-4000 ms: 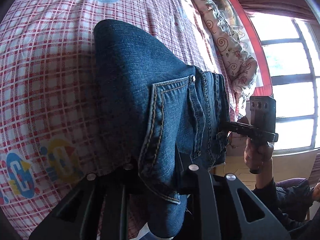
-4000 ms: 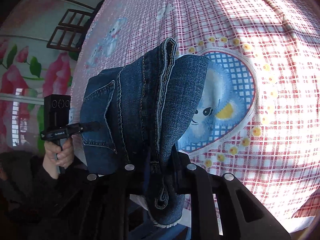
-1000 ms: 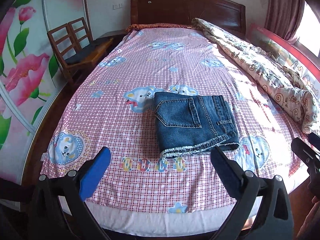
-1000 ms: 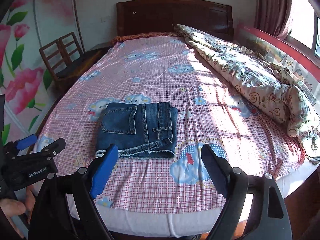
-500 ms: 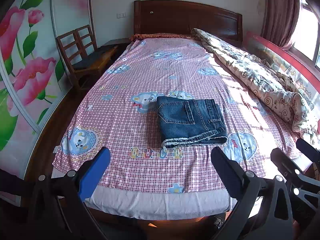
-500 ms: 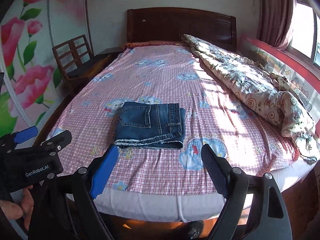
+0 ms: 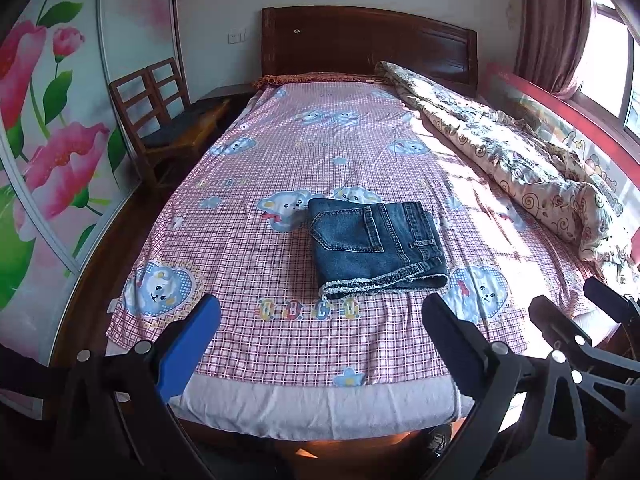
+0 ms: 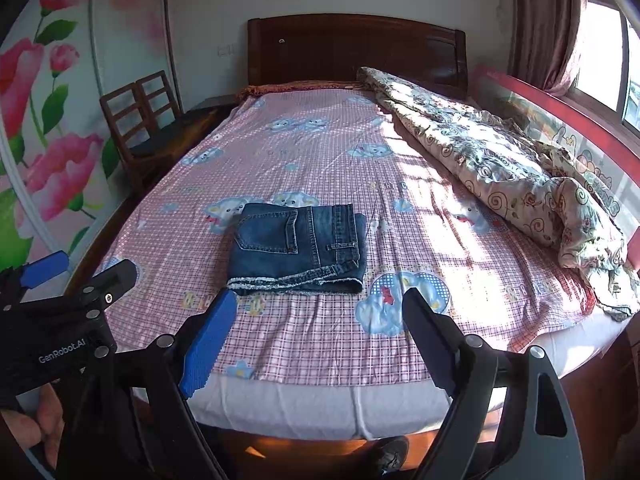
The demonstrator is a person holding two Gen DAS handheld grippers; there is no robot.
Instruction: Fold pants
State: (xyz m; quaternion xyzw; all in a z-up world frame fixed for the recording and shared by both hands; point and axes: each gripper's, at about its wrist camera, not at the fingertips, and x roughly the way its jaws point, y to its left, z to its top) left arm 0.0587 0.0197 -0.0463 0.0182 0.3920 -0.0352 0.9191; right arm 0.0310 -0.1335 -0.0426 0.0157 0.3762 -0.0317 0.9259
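The jeans (image 7: 376, 246) are seen folded into a compact rectangle on the bed (image 7: 280, 344), near its foot end and well apart from both grippers. A back pocket faces up, and the frayed hem edge is turned toward the foot of the bed. How many layers are folded underneath cannot be made out. Part of a bear print on the sheet is covered by the far left corner of the jeans.

The left gripper (image 7: 320, 340) is held off the foot of the bed, its jaws spread wide with nothing between them. Only the fingers are shown; the body is cut off by the lower frame edge. The right gripper (image 8: 316, 332) is held likewise, jaws wide apart and empty. In the left wrist view, the right gripper is seen only as dark parts at the right edge. In the right wrist view, the left gripper is seen at the left edge, with part of a hand (image 8: 36, 424) beneath it, mostly cut off.

A rumpled quilt (image 7: 520, 164) is laid along the bed's window side, its far end hidden against the headboard (image 7: 368, 44). A chair (image 7: 160, 120) is placed beside the bed on the wall side. The floor below the foot of the bed is dark and hard to read.
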